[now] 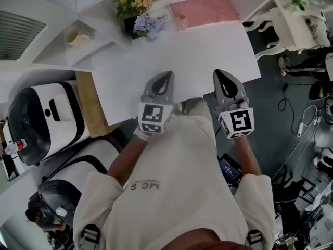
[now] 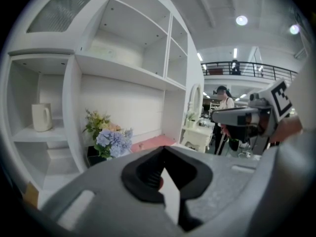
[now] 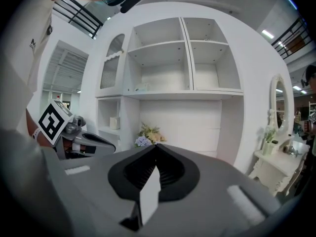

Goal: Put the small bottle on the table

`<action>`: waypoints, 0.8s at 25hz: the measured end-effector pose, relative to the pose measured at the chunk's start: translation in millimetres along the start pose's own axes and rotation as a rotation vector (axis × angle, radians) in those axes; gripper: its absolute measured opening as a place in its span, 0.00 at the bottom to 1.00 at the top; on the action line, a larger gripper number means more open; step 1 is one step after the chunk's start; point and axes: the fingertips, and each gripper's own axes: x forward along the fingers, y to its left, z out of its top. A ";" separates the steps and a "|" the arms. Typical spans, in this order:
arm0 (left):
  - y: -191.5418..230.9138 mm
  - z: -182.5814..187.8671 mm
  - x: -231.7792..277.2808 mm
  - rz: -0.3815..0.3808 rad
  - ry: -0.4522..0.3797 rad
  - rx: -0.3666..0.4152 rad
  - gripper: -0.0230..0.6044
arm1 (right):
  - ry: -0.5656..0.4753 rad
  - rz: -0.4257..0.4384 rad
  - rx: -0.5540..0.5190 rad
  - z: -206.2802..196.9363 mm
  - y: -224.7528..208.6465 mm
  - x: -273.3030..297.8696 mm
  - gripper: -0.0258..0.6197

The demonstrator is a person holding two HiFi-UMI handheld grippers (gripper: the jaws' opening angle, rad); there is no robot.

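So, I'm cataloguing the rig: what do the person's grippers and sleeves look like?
The left gripper and right gripper are grey, tapered shells with black ribbed pads inside. Each carries a white cube with black square markers. The person wears a cream short-sleeved shirt with dark lettering.

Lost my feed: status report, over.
Left gripper and right gripper shut, empty. Red-capped bottle far left, off the table. Flowers at table's far edge.

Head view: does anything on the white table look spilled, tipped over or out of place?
Nothing stands out. The white table is tidy: the flowers stand upright at its far edge, and the pink cloth lies flat beside them.
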 end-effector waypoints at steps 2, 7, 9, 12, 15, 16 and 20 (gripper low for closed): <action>-0.7 1.2 0.5 -0.005 -0.015 -0.002 0.04 | -0.005 0.003 -0.002 1.8 1.5 1.3 0.02; -1.1 3.9 -1.6 -0.018 -0.012 0.003 0.04 | -0.012 -0.004 -0.012 7.2 4.8 0.6 0.02; -1.6 5.0 -1.9 -0.022 -0.011 0.004 0.04 | -0.005 -0.013 -0.007 7.5 3.5 -2.5 0.02; -1.9 5.9 -2.2 -0.027 -0.013 0.004 0.04 | 0.002 -0.027 -0.003 6.4 1.5 -6.4 0.02; -2.3 6.1 -2.7 -0.031 -0.016 0.010 0.04 | -0.004 -0.026 -0.007 6.1 1.9 -9.1 0.02; -2.3 6.2 -3.4 -0.031 -0.020 0.009 0.04 | -0.006 -0.026 -0.008 6.1 2.5 -9.8 0.02; 1.3 3.3 -6.6 -0.021 -0.028 -0.002 0.04 | -0.011 -0.030 -0.013 5.6 4.7 -11.9 0.02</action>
